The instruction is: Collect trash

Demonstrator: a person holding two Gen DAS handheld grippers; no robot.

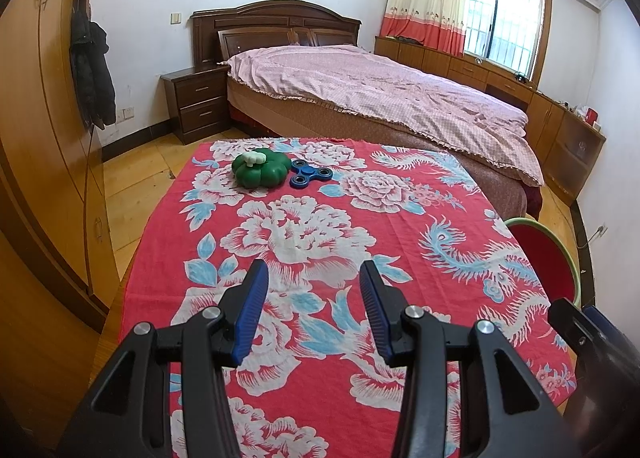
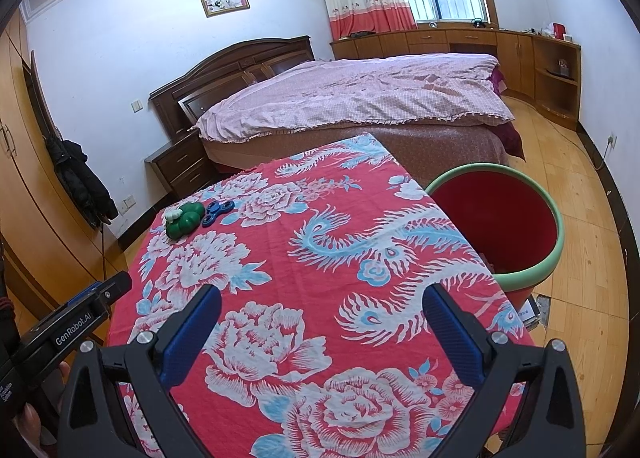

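A green pumpkin-shaped toy (image 1: 261,170) (image 2: 184,219) with a white stem lies at the far left of the table. A blue fidget spinner (image 1: 310,174) (image 2: 214,212) lies right beside it. A red bin with a green rim (image 2: 496,224) (image 1: 548,258) stands on the floor by the table's right side. My left gripper (image 1: 314,276) hovers open over the near part of the flowered cloth (image 1: 320,242), nothing between its blue pads. My right gripper (image 2: 320,304) is open wider, also empty, nearer the bin. Both toys lie well beyond the fingertips.
The table is covered by a red floral cloth (image 2: 320,258). Behind it stands a bed (image 1: 380,98) with a pink cover and a dark nightstand (image 1: 198,102). A wooden wardrobe (image 1: 40,138) lines the left wall. Wooden floor (image 2: 572,218) lies right of the bin.
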